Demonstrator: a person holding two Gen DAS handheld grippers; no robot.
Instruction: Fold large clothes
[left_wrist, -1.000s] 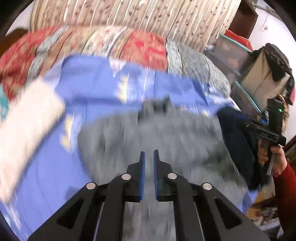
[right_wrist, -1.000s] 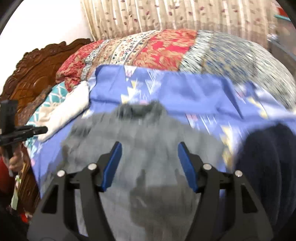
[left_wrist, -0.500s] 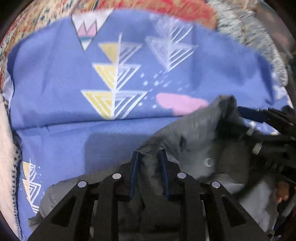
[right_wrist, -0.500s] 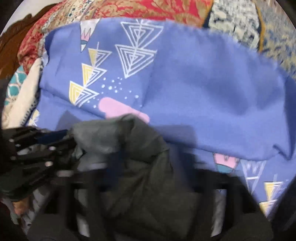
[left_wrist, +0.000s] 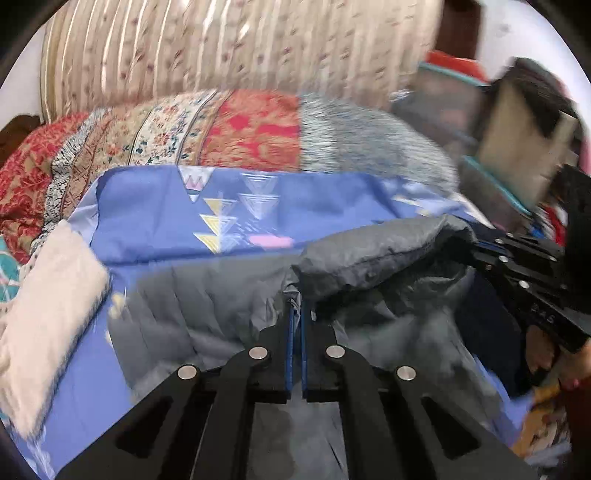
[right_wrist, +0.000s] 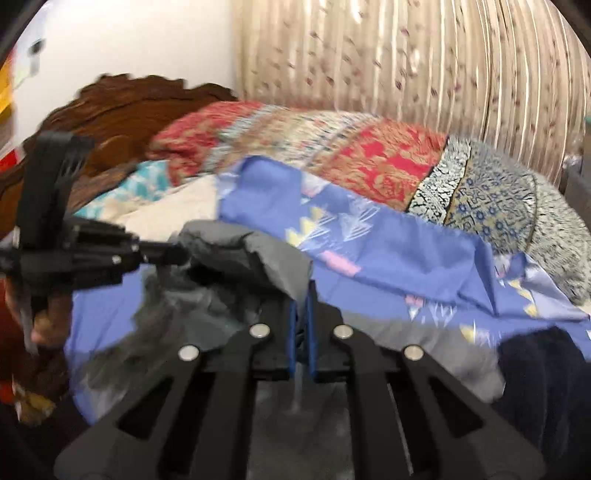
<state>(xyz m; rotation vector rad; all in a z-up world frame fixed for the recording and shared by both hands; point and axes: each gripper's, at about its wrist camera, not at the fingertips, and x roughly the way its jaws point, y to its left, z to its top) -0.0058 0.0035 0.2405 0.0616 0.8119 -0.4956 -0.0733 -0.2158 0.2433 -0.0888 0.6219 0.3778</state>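
Note:
A large grey padded jacket (left_wrist: 369, 258) lies on a blue patterned sheet (left_wrist: 155, 210) on the bed. My left gripper (left_wrist: 295, 314) is shut on the jacket's top edge and holds it lifted. My right gripper (right_wrist: 302, 295) is shut on the same edge of the jacket (right_wrist: 251, 254) further along. The right gripper shows in the left wrist view (left_wrist: 480, 243), its tip in the fabric. The left gripper shows in the right wrist view (right_wrist: 173, 254) the same way. The jacket's lower part hangs below the grippers, blurred.
A folded white cloth (left_wrist: 48, 310) lies at the left on the sheet. A dark navy garment (right_wrist: 546, 373) lies at the right. A patchwork quilt (left_wrist: 251, 129) is behind, then a striped curtain (left_wrist: 221, 48). A carved wooden headboard (right_wrist: 122, 99) is at the left.
Both grippers closed on the jacket's top edge and lifted it up and back from the sheet. The right gripper was open one second ago.

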